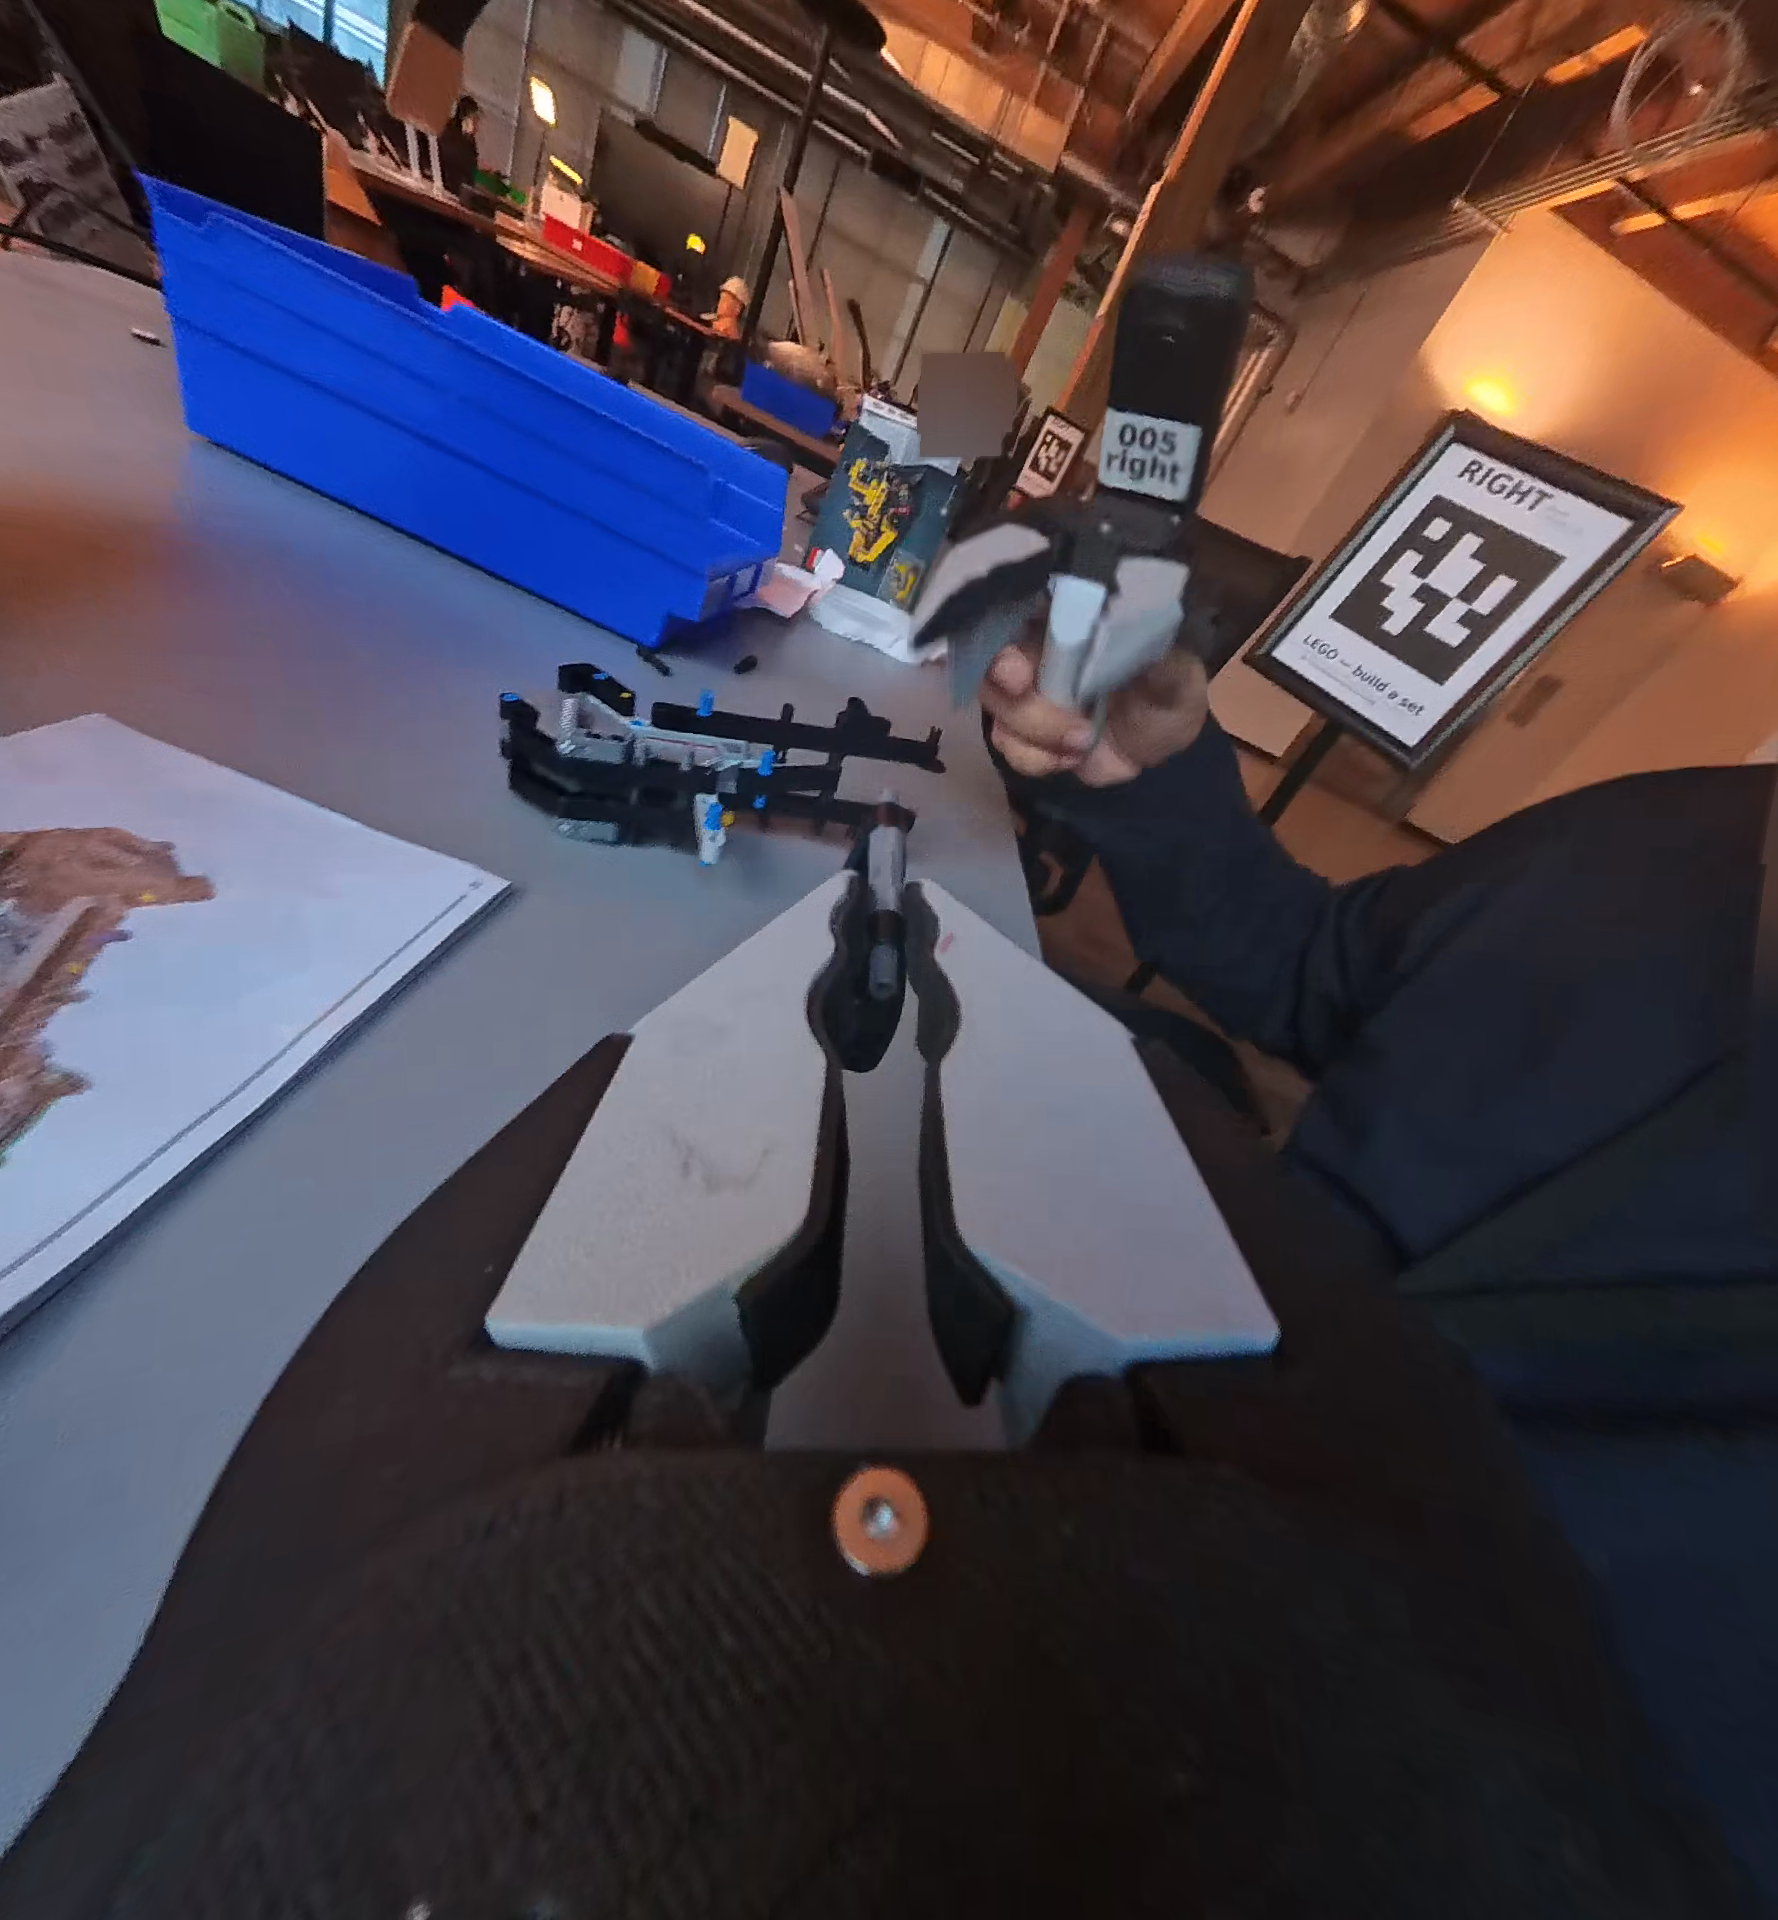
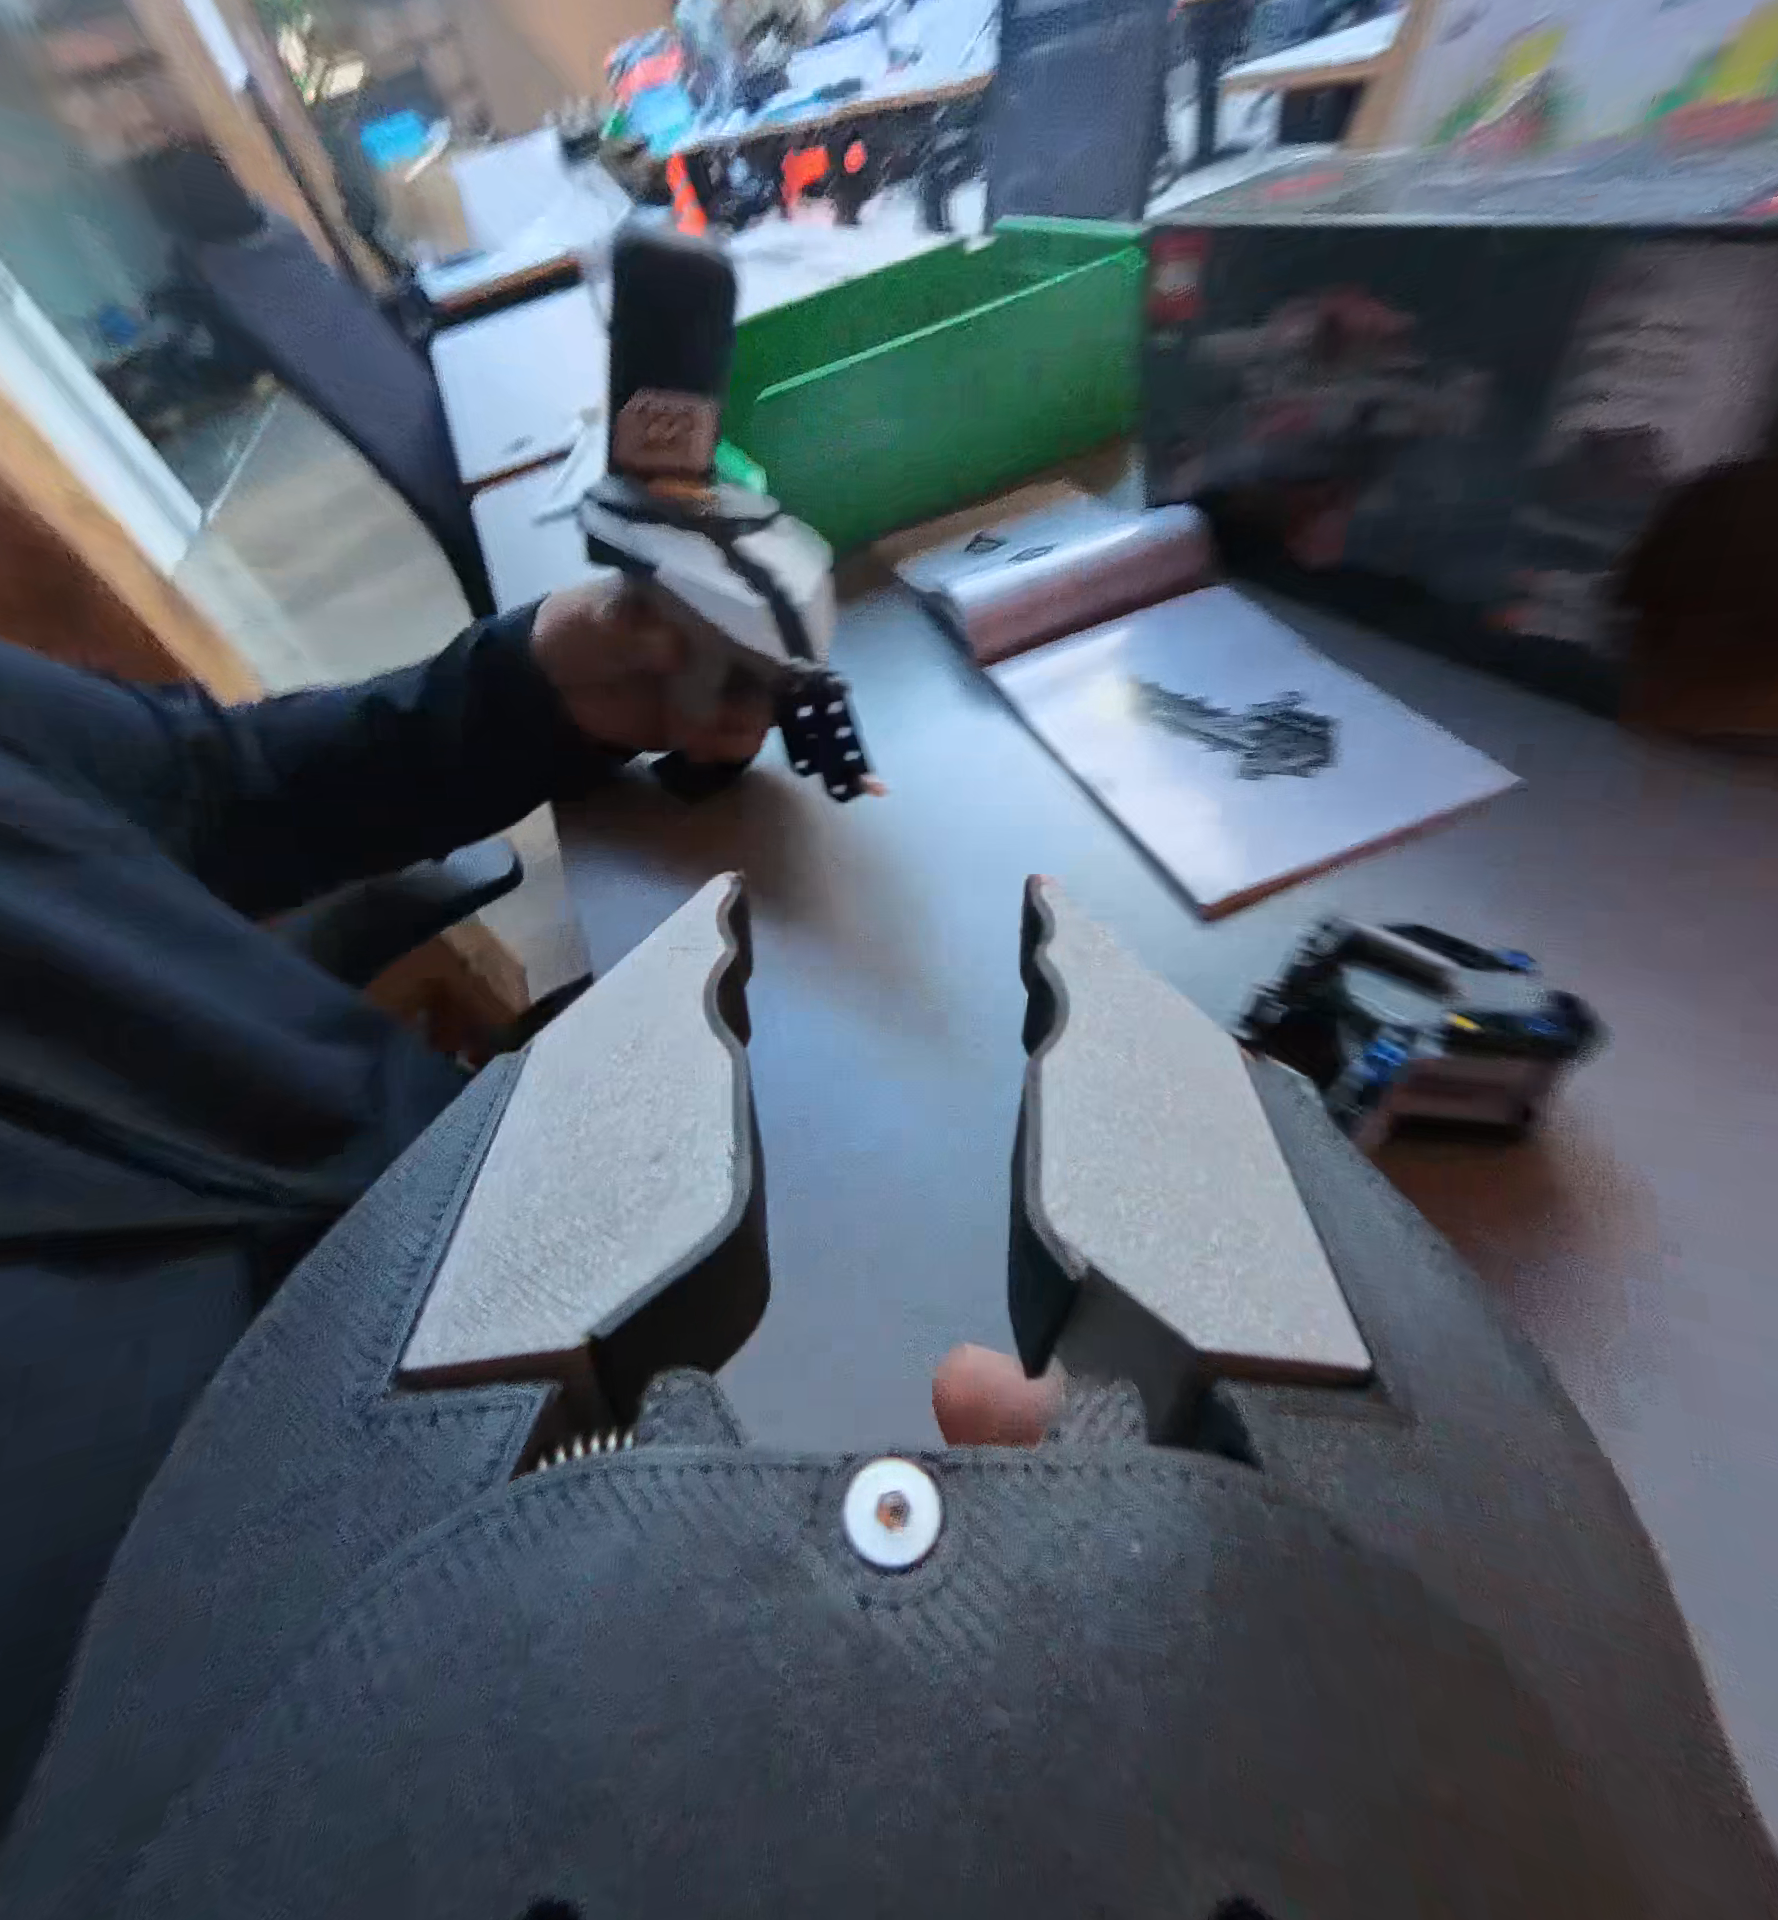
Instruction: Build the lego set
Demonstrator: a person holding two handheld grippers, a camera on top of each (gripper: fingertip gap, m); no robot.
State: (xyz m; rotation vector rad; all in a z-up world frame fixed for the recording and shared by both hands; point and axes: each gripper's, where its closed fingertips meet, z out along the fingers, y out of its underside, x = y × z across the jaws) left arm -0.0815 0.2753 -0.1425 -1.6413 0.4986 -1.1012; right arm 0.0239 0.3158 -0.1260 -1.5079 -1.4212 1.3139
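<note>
Left gripper (image 1: 880, 935) clamps black beam piece (image 1: 883, 883), long axis pointing forward; partial assembly (image 1: 677, 769) ahead-left, nearest. Right gripper (image 2: 885, 914) wide, empty.

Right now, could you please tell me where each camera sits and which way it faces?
Left wrist view: on the left hand-held gripper, shut on a black lego piece, facing across the table toward the lego assembly and the right hand-held gripper.
Right wrist view: on the open right gripper, facing the left gripper and a dark sleeve.
Shared: both grippers, the assembly, the instruction booklet.
</note>
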